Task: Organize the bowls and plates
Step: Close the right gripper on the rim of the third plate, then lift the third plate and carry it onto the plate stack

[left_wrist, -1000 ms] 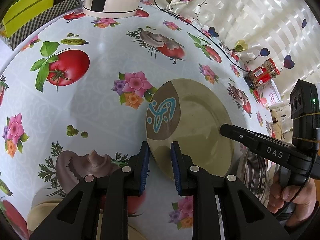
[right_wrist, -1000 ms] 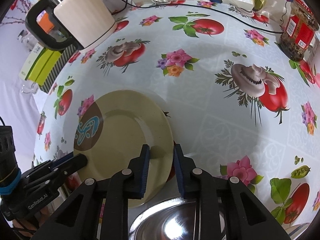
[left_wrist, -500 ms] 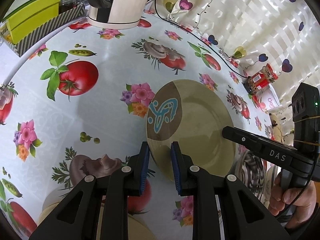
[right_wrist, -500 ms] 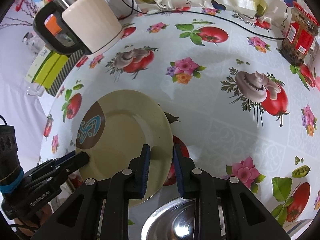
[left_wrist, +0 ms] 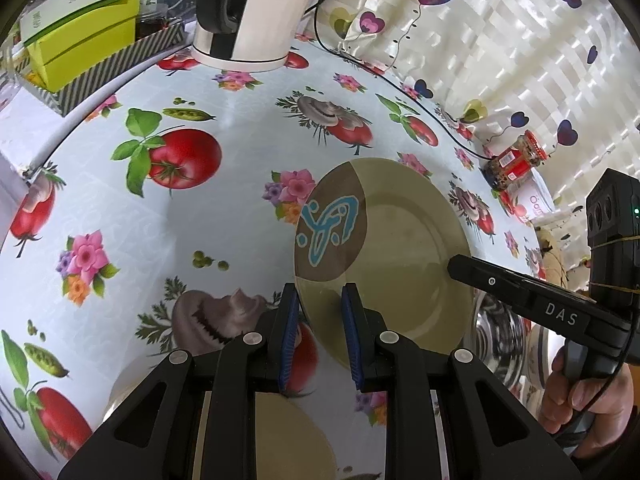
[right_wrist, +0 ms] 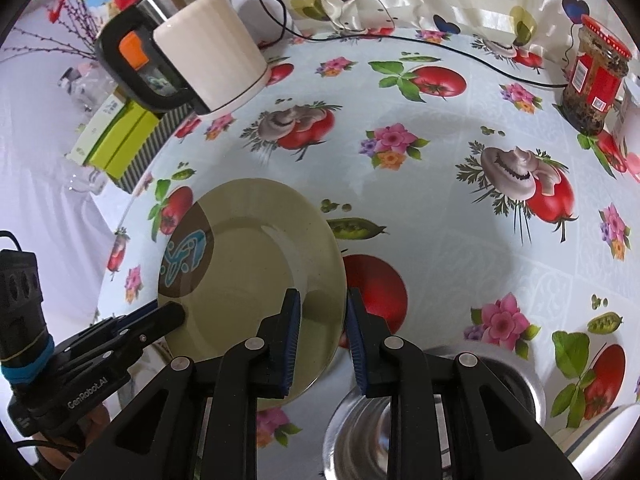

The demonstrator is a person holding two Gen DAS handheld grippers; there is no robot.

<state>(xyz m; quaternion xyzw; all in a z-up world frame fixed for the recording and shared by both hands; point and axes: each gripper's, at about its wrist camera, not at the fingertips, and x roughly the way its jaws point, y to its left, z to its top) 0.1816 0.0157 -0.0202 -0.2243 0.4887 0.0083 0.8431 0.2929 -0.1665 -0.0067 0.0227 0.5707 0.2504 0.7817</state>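
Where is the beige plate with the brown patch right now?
The beige plate is held up over the tablecloth, its rim between both grippers, with the steel bowl below at its right.

hidden: near rim of the plate (left_wrist: 404,248) behind the left gripper (left_wrist: 320,320) fingers, pad contact unclear | cut off: steel bowl (right_wrist: 404,436) by the bottom edge and the right gripper (right_wrist: 320,320); kettle (left_wrist: 256,8) top out of frame | too small: jar (right_wrist: 592,80) label print unreadable

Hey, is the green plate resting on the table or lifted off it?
Lifted: the green plate is clamped by the left gripper and right gripper, hiding tablecloth pattern beneath.
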